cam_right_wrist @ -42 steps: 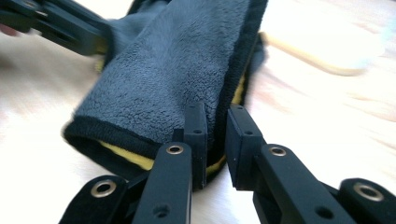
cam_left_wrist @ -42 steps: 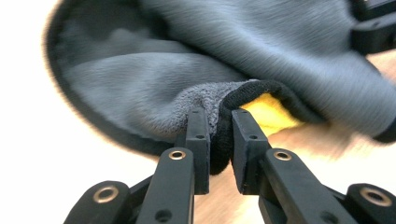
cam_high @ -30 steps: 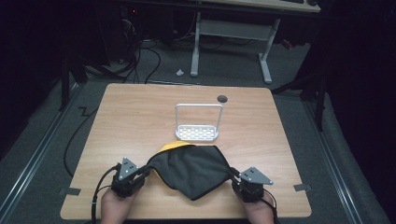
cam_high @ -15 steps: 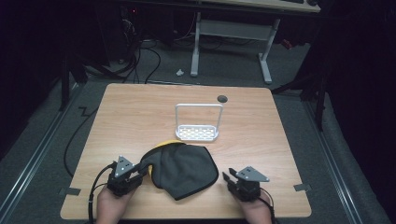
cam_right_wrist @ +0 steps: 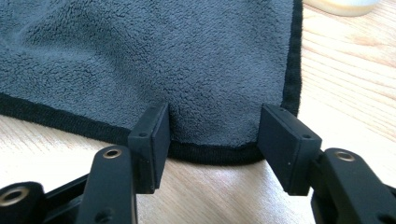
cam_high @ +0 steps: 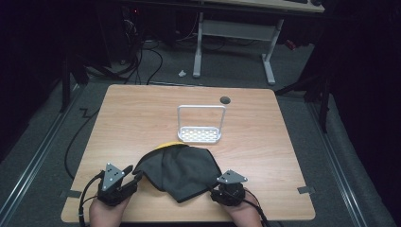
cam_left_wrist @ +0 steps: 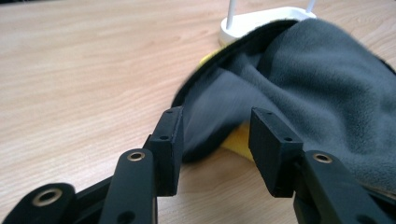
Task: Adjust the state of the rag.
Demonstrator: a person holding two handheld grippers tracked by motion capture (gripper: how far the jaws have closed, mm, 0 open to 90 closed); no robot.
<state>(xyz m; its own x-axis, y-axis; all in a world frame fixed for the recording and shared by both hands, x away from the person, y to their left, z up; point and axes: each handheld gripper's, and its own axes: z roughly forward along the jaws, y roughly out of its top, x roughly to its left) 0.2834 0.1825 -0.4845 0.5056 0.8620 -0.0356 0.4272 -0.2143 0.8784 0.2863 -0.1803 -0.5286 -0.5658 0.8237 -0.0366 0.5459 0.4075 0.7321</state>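
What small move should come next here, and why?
Probably shut both sets of jaws on the grey cloth. The left gripper and right gripper each stand open, straddling the cloth's black hem, which lies crumpled on the table.

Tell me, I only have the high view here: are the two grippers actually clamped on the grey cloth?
Observer: No. In the right gripper view the right gripper is open, its jaws either side of the grey cloth's black-hemmed corner.
Operator: And the left one?
Observer: The left gripper is open too, jaws astride a cloth fold.
Operator: Anything under that fold?
Observer: Yes, a yellow layer shows beneath the grey, between the jaws.
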